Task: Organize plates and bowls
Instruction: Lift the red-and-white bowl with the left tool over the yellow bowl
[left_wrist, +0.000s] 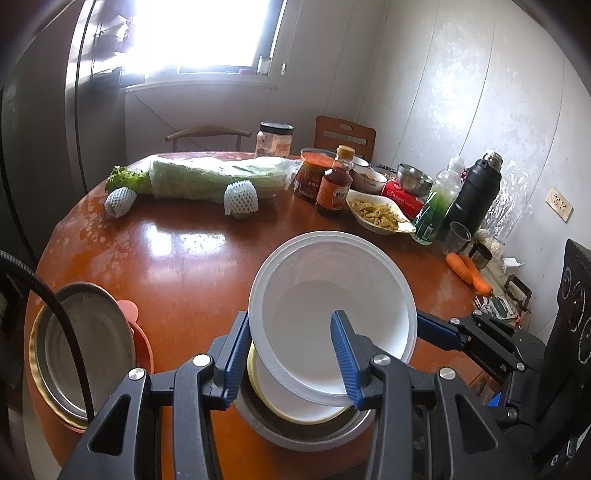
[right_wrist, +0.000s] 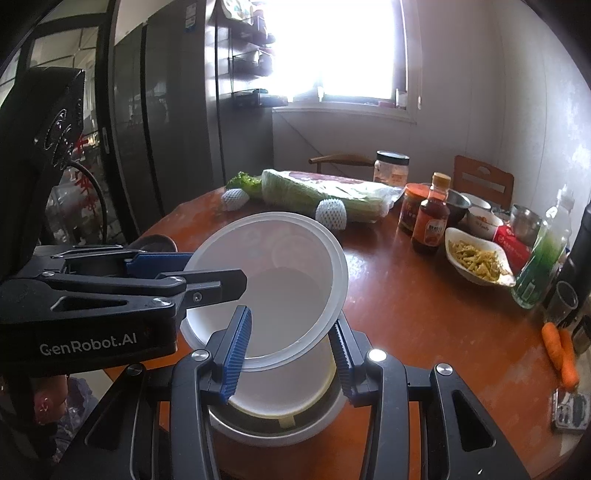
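1. I have the white bowl (left_wrist: 332, 306) pinched by its rim from two sides: my left tool (left_wrist: 291, 354) has one blue finger inside the bowl and one outside, and my right tool (right_wrist: 291, 350) holds the opposite edge the same way. Both tools are partly closed, clamped on the thin rim wall.

2. The bowl hangs tilted, its mouth facing away from me, directly above a stack near my edge of the surface (left_wrist: 177, 266): a cream bowl (left_wrist: 295, 410) sitting inside a metal bowl (left_wrist: 306, 435). I judge the step in hand is nesting the white bowl into that stack.

3. Risk: the rim is thin plastic and each grip is narrow. If one tool moves faster than the other, the bowl could twist, flex or pop free.

4. Risk: coming down tilted, its lower edge may catch the cream bowl's rim and tip or push the stack toward the edge of the surface.

5. Risk: the inside fingers could get wedged between bowls once it seats, so letting go might drag it back up.

6. To the left a metal plate (left_wrist: 85, 354) rests on a pink dish (left_wrist: 142, 332); swinging my left tool wide could knock it.
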